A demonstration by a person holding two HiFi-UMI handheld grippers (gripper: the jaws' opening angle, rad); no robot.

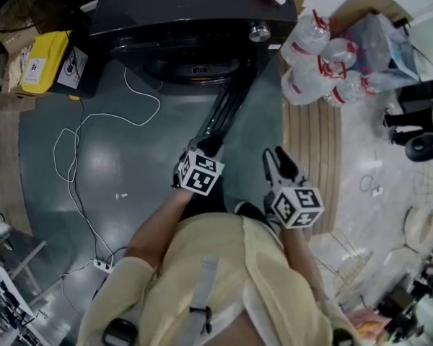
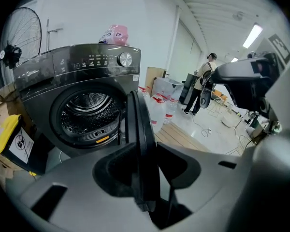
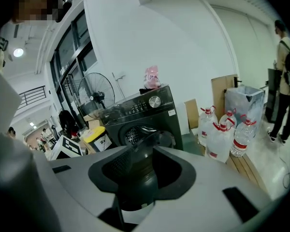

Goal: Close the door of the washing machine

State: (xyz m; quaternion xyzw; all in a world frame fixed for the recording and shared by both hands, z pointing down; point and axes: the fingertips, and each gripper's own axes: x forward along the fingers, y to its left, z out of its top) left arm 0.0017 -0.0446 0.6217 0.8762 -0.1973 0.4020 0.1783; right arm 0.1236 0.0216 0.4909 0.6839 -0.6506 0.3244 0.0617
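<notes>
The dark washing machine (image 1: 195,20) stands at the top of the head view, drum (image 2: 89,110) exposed. Its door (image 1: 224,110) hangs wide open, edge-on toward me. My left gripper (image 1: 206,146) is at the door's free edge. In the left gripper view the door rim (image 2: 137,129) runs straight down between the two jaws of that gripper (image 2: 147,178), filling the gap between the pads. My right gripper (image 1: 280,166) hovers to the right of the door, jaws apart and holding nothing. In the right gripper view the door's glass bowl (image 3: 152,139) shows beyond that gripper (image 3: 142,178).
Several large water bottles (image 1: 317,63) sit on a wooden pallet (image 1: 310,143) right of the machine. A yellow box (image 1: 43,60) stands at its left, and a white cable (image 1: 79,143) trails over the floor. A pink pack (image 2: 113,34) lies on top. A person (image 2: 205,81) stands far right.
</notes>
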